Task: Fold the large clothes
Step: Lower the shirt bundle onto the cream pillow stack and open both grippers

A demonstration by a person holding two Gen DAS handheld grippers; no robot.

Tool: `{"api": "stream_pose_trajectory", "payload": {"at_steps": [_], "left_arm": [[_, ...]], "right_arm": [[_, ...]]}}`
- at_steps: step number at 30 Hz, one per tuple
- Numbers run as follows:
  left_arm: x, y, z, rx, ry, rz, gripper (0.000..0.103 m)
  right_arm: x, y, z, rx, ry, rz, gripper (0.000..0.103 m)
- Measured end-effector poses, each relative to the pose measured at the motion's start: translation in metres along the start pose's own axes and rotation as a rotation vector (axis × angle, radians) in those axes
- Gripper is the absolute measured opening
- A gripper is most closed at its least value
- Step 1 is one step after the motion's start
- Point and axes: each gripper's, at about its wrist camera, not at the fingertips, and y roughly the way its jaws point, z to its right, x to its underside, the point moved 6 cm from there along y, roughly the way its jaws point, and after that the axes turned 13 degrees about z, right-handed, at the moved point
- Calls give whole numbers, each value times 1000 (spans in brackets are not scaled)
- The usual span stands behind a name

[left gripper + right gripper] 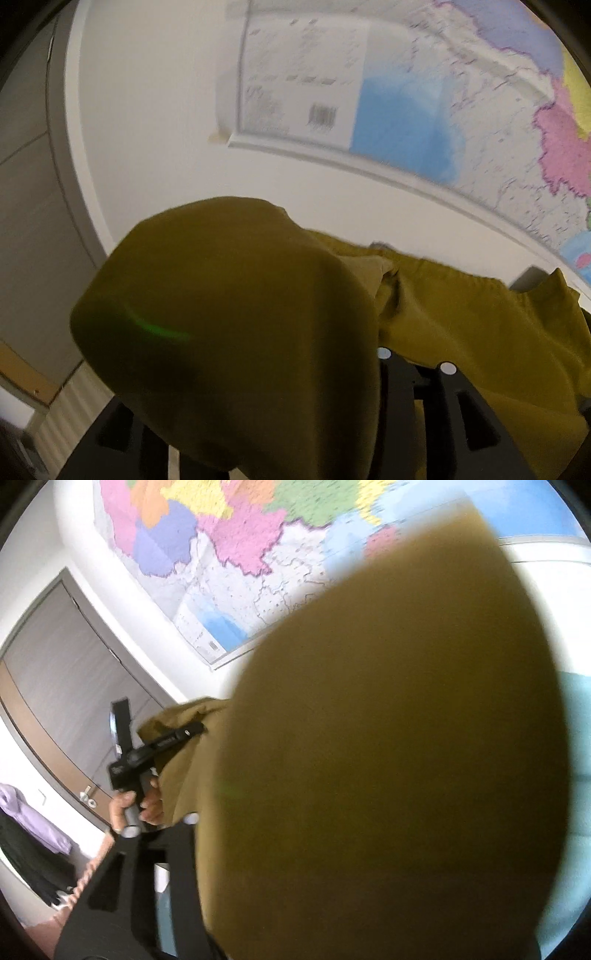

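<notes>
Cloth (229,325) drapes over both tongs, hiding their tips.

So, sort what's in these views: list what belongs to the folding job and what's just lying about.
Job:
- mustard garment, filling the foreground in both wrist views

Just about:
- wall map
- door
- purple garment, hanging beside the door
- dark garment below it

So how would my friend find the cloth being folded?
Look below the big wall map. The cloth hangs there, draped over the grippers in both views. It is plain mustard yellow, unlike the purple garment hanging by the door.
</notes>
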Motion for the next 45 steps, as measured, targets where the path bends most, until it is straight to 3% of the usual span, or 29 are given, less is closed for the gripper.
{"api": "stream_pose_trajectory", "payload": {"at_steps": [7,10,11,12,14,15,16,19,29,34,37,42,45], "left_arm": [[13,3,-10,-33,0,-25,43],[13,-1,-8,-48,18,-13,44],[14,-3,-7,-55,24,-9,45],[15,-6,-6,-63,28,-4,45],[17,-14,-3,-76,32,8,45],[17,-14,-3,-84,39,14,45],[17,-18,-2,-95,51,27,45],[17,-29,1,-126,83,66,46],[20,-49,4,-168,107,126,55],[16,-72,7,-168,118,193,75],[15,-90,14,-161,143,232,80],[14,-114,27,-137,190,280,83],[12,-125,37,-104,206,303,83]], "right_arm": [[-8,-72,28,5,82,39,79],[-29,-102,42,40,119,87,78],[-30,-106,50,57,132,96,68],[-41,-103,24,37,133,93,59],[-44,-104,12,4,109,51,28],[-51,-101,0,4,76,20,20],[-53,-99,-9,10,43,-1,13],[-51,-92,-24,24,19,-30,12],[-40,-70,-39,113,-40,-92,12],[-41,-76,-50,169,-116,-116,18],[-50,-83,-64,193,-181,-85,30],[-72,-96,-85,218,-232,-2,33],[-84,-96,-97,203,-255,31,40]]}}
